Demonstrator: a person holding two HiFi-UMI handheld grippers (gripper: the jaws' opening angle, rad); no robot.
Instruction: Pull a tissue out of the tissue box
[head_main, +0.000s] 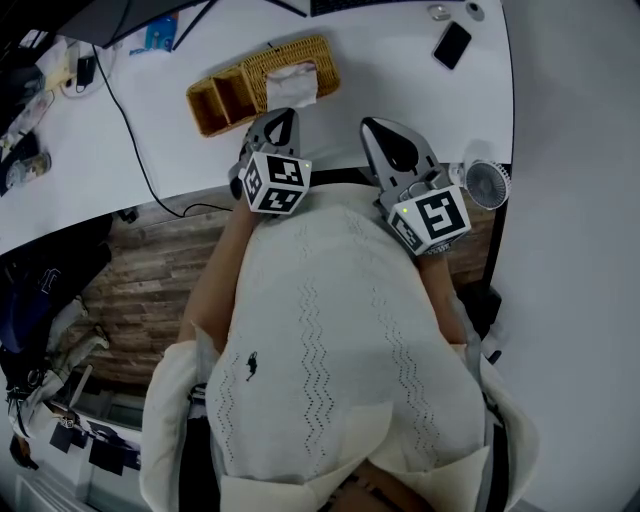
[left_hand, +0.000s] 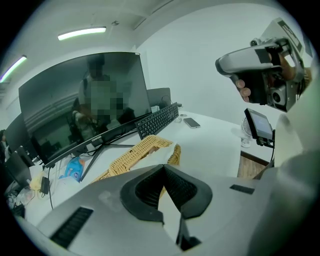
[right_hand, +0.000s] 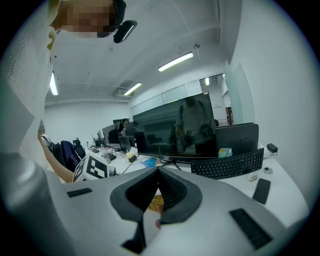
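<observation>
- Both the left claw (head_main: 283, 118) and right claw (head_main: 378, 128) are pressed together, empty, near the tissue (head_main: 291, 84).
- Part the left claw, pinch the tissue high, lift straight up.

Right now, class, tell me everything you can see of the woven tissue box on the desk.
The tissue box is a tan woven wicker holder, long and low, lying at a slant on the white desk. The end at the head view's left has two open compartments. A white tissue sticks up from the other end, not yet pulled out. The left gripper hangs close in front of it, jaws together, apparently not touching it.
</observation>
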